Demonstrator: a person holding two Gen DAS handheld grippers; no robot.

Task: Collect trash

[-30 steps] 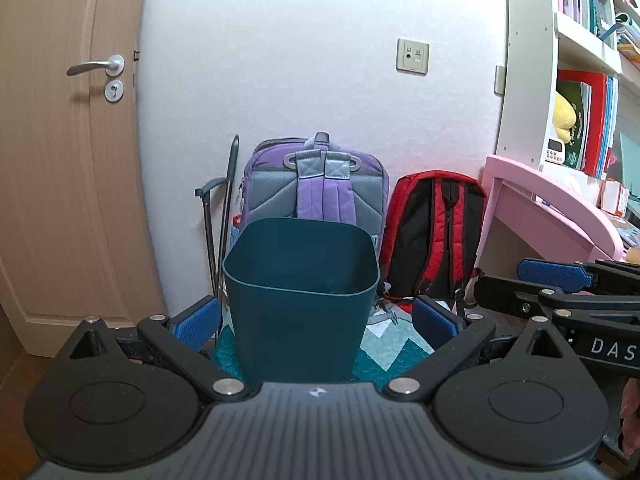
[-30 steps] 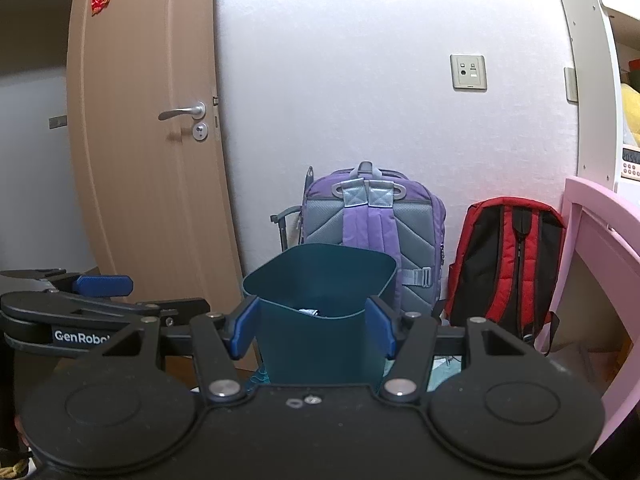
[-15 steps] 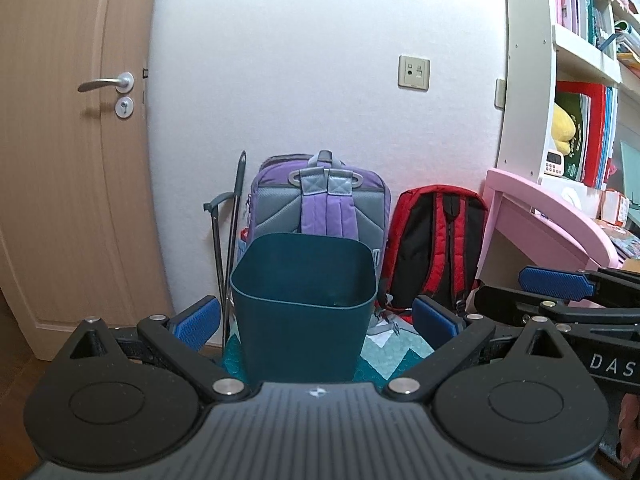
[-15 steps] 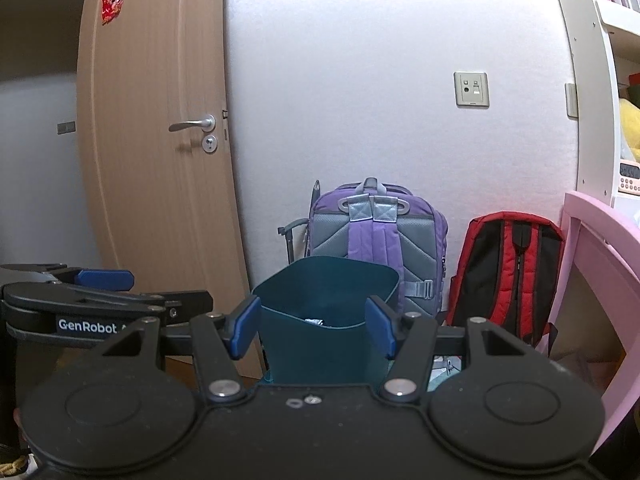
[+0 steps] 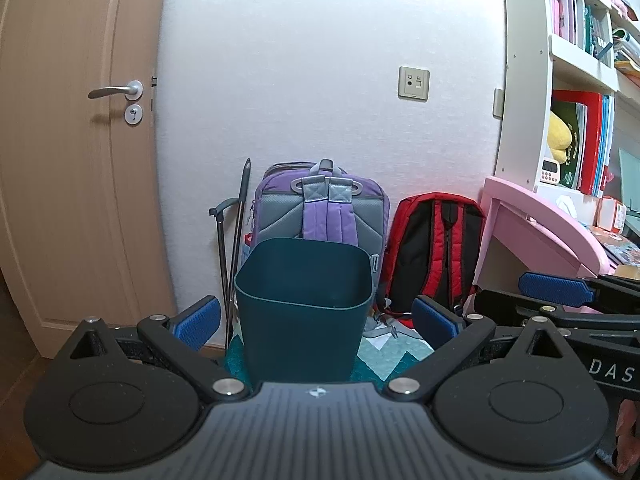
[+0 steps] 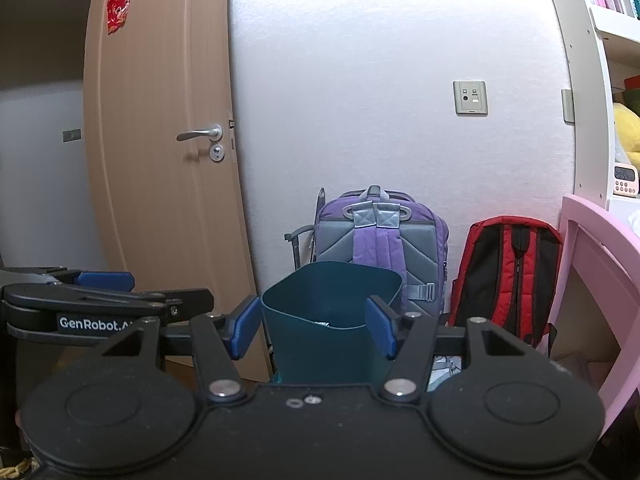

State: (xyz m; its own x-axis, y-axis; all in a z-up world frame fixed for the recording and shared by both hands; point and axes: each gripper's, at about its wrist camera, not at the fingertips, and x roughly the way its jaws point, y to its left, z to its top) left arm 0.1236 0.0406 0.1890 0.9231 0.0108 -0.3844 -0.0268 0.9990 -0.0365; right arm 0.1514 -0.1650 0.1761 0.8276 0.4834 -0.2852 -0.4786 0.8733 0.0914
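Meanwhile both grippers, left (image 5: 316, 320) and right (image 6: 314, 326), face the bin (image 5: 302, 312), fingers spread, empty.

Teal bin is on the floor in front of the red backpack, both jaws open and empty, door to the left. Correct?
Not quite. The teal bin stands in front of the purple backpack; the red backpack is beside it to the right, as the left wrist view shows. The rest holds: left gripper and right gripper open and empty, door on the left.
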